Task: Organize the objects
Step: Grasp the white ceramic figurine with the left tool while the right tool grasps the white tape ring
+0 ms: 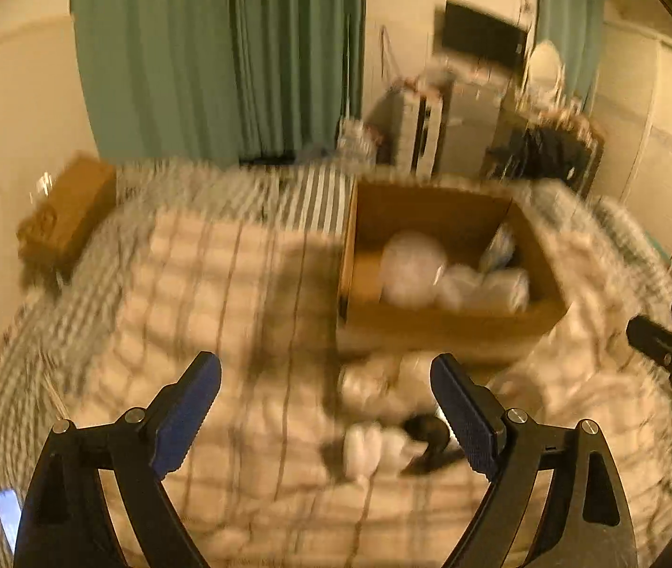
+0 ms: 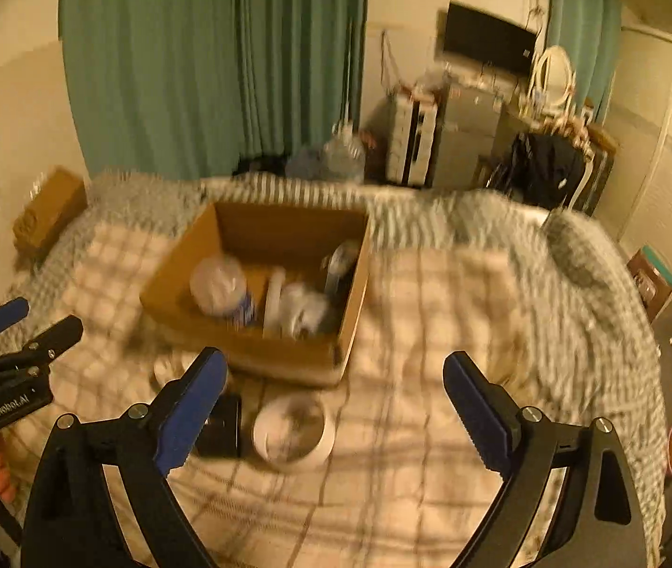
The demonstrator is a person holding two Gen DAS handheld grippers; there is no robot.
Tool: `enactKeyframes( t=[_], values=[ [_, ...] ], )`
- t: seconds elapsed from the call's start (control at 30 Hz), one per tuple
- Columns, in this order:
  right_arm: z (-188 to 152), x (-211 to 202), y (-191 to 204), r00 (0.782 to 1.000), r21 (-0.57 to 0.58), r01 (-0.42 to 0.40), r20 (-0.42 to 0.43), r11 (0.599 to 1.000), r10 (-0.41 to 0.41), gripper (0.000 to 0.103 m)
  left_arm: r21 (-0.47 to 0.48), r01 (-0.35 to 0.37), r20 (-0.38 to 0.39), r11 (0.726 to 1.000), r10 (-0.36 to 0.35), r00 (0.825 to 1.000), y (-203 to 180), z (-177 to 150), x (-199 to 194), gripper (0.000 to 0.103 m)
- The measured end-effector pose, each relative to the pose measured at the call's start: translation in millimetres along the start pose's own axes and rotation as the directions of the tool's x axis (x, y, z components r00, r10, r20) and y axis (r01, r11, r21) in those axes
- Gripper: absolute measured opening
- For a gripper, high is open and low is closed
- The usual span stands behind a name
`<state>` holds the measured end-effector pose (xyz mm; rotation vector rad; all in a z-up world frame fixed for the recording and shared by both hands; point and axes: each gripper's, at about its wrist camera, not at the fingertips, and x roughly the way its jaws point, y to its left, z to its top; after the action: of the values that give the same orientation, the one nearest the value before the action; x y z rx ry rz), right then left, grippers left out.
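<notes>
Both jaws spread wide, nothing between the blue pads on either side. My left gripper (image 1: 325, 407) hangs above the checked blanket (image 1: 222, 293); my right gripper (image 2: 335, 400) hangs above the same bed, a little further right.

Cardboard box (image 2: 260, 284) sits open-topped on the blanket, ahead of both grippers. Long axis runs roughly left-right across the bed; near long wall faces me. Plain brown, flaps not visible. Inside: a pale rounded bundle (image 2: 218, 284) at left, a white disc-like piece standing on edge mid-box, more pale items at right. Blur hides detail.

Loose on the blanket, just short of the box's near wall: a white round bowl (image 2: 294, 430), mouth up, and a small black container (image 2: 223, 426) just beside it on its left. From the left wrist these are smeared; I make out only white lumps (image 1: 364, 445) and a dark shape (image 1: 423, 428).
</notes>
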<state>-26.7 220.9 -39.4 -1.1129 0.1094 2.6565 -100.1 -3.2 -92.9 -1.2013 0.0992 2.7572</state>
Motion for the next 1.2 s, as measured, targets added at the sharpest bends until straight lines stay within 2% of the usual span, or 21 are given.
enactKeyframes(
  t=[0.13, 0.27, 0.4, 0.63, 0.73, 0.83, 0.97, 1.03, 1.2],
  values=[
    [-26, 41, 9, 0.996, -0.025, 0.009, -0.084, 1.000, -0.011, 0.093, -0.007, -0.011, -0.125, 1.000, 0.010, 0.992, -2, -33, 42, 0.093],
    [-52, 75, 9, 0.985, -0.011, 0.011, -0.170, 1.000, -0.013, 0.093, -0.023, 0.016, -0.241, 1.000, -0.021, 0.970, -4, -54, 73, 0.093],
    [-75, 104, 17, 0.968, -0.042, 0.002, -0.250, 0.999, -0.013, 0.093, -0.033, 0.036, -0.324, 0.999, -0.044, 0.945, -5, -70, 92, 0.093],
    [-89, 129, 28, 0.948, -0.101, -0.005, -0.317, 0.995, -0.027, 0.093, 0.024, 0.054, -0.363, 0.998, -0.042, 0.931, -20, -76, 105, 0.093],
    [-91, 138, 30, 0.943, -0.105, -0.014, -0.333, 0.994, -0.022, 0.093, 0.073, 0.058, -0.361, 0.996, -0.028, 0.932, -30, -76, 108, 0.093],
    [-89, 146, 32, 0.944, -0.112, -0.014, -0.329, 0.994, -0.023, 0.093, 0.120, 0.041, -0.339, 0.992, 0.003, 0.941, -39, -74, 109, 0.092],
    [-88, 153, 26, 0.943, -0.080, -0.030, -0.333, 0.996, 0.002, 0.093, 0.103, 0.078, -0.351, 0.992, -0.037, 0.936, -39, -74, 114, 0.092],
    [-89, 154, 26, 0.943, -0.068, -0.040, -0.333, 0.997, 0.015, 0.090, 0.099, 0.094, -0.362, 0.991, -0.052, 0.931, -40, -75, 117, 0.092],
    [-91, 154, 29, 0.942, -0.081, -0.050, -0.336, 0.995, 0.020, 0.082, 0.144, 0.100, -0.374, 0.985, -0.039, 0.926, -51, -78, 122, 0.092]
  ],
)
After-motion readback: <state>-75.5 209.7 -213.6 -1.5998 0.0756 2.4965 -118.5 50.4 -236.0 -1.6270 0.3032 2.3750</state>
